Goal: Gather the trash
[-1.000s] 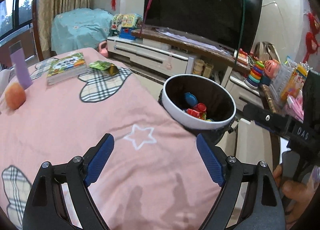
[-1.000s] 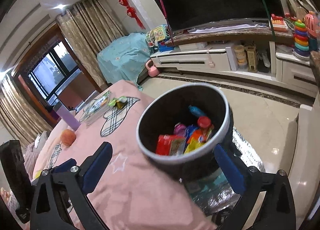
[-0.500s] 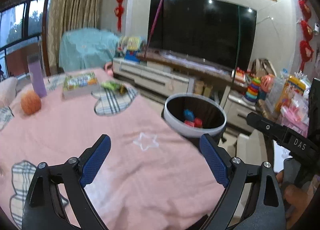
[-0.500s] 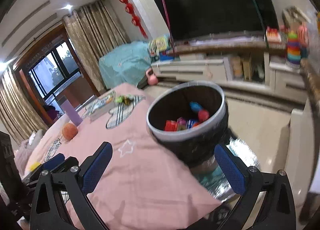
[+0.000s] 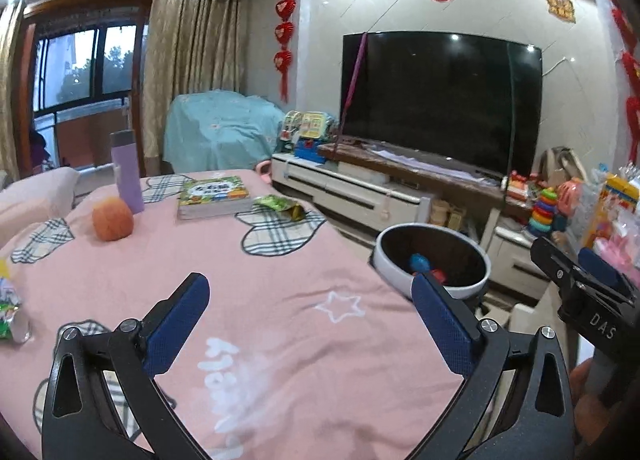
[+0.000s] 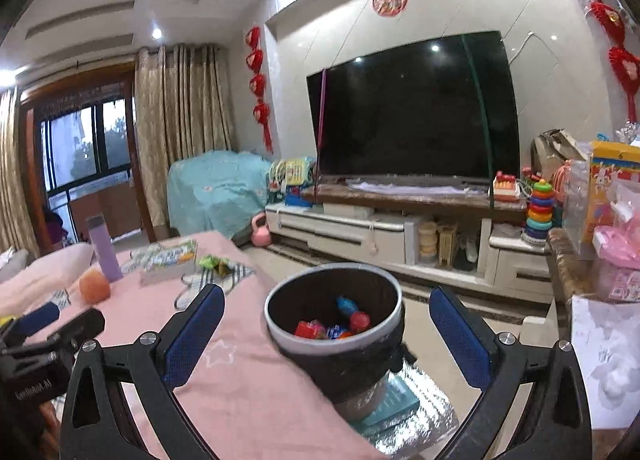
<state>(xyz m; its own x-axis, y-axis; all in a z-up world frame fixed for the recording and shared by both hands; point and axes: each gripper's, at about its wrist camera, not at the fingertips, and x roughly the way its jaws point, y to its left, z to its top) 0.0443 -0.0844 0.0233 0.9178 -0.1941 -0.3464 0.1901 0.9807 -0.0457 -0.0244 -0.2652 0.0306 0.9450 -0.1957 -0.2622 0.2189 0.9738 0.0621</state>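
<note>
A round trash bin (image 5: 385,265), white-rimmed and black inside, stands beside the table's right edge with colourful wrappers and a blue cap in it. In the right wrist view the bin (image 6: 352,364) lies just beyond my right gripper (image 6: 328,334), which is open and touches nothing. My left gripper (image 5: 308,316) hovers over the pink tablecloth (image 5: 248,284), its jaws opening with nothing between them. A green snack wrapper (image 5: 280,205) lies near the far table edge beside a book, and another wrapper (image 5: 8,308) shows at the left edge.
On the cloth sit an orange fruit (image 5: 113,219), a purple bottle (image 5: 127,172) and a picture book (image 5: 212,196). A TV (image 5: 440,100) on a low white cabinet (image 5: 352,196) fills the far wall. Toys crowd a shelf (image 6: 600,220) at the right.
Both views have tilted up and drawn back, so the bin looks smaller and lower. The left jaws have spread a little wider. Nothing was picked up.
</note>
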